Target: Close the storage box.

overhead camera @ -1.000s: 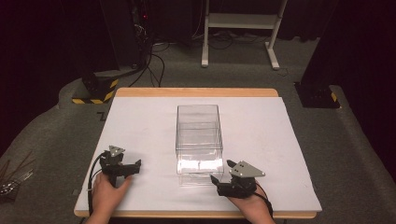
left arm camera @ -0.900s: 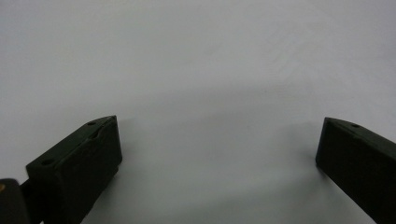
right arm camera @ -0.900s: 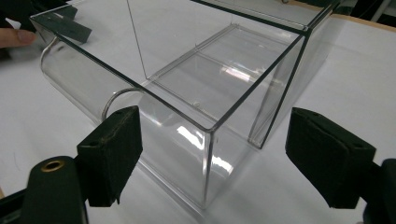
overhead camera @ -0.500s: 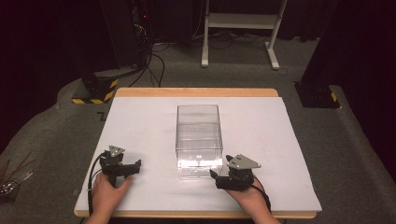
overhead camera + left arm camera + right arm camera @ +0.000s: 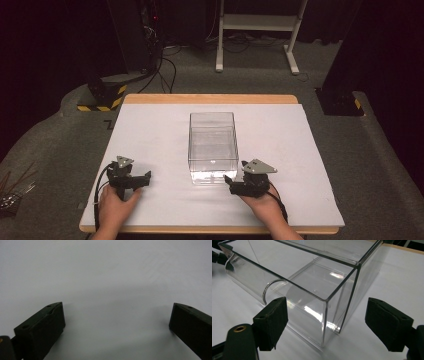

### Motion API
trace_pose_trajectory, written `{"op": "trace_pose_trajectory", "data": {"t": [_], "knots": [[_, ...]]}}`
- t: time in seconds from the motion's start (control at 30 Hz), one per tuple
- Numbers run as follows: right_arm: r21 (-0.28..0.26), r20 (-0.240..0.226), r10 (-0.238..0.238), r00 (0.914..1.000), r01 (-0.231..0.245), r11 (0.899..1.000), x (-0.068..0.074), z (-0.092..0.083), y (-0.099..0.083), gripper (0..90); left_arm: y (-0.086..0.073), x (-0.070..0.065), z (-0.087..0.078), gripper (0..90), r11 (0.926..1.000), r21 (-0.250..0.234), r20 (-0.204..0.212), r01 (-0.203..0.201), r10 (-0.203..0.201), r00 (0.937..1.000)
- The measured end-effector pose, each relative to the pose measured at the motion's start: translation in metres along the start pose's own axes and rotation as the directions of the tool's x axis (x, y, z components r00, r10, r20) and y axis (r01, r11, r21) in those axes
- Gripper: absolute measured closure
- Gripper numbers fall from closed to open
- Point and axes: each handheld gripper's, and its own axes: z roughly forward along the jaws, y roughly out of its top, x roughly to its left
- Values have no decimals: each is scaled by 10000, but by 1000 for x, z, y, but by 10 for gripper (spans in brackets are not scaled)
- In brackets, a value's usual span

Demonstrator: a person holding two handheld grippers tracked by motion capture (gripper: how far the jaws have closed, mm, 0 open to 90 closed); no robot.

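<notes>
A clear plastic box (image 5: 212, 145) with an open top stands in the middle of the white tabletop (image 5: 150, 130). My right gripper (image 5: 231, 181) sits just off the box's near right corner, held by a hand. Its jaws are open. In the right gripper view the box's corner (image 5: 332, 290) lies ahead of my right gripper (image 5: 325, 303), between the two open jaws, and a curved cutout shows in the box's wall. My left gripper (image 5: 146, 179) rests on the table to the left of the box, apart from it. My left gripper (image 5: 116, 307) is open over bare white surface.
The white sheet lies on a wooden table edge (image 5: 210, 98). Beyond it are dark floor, cables (image 5: 165, 65), a yellow-and-black base (image 5: 100, 102) and a white frame's legs (image 5: 255, 30). Thin tools (image 5: 12, 192) lie on the floor at far left.
My right gripper has crept a little forward toward the box's near corner. The left gripper and the box have stayed put.
</notes>
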Motion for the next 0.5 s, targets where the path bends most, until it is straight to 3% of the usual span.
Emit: {"op": "trace_pose_trajectory", "data": {"t": [0.5], "knots": [[21,244,282,9993,-283,9996,-11,14,8,196,0,0,0,7,10000,2,-1,1,-1,10000]]}}
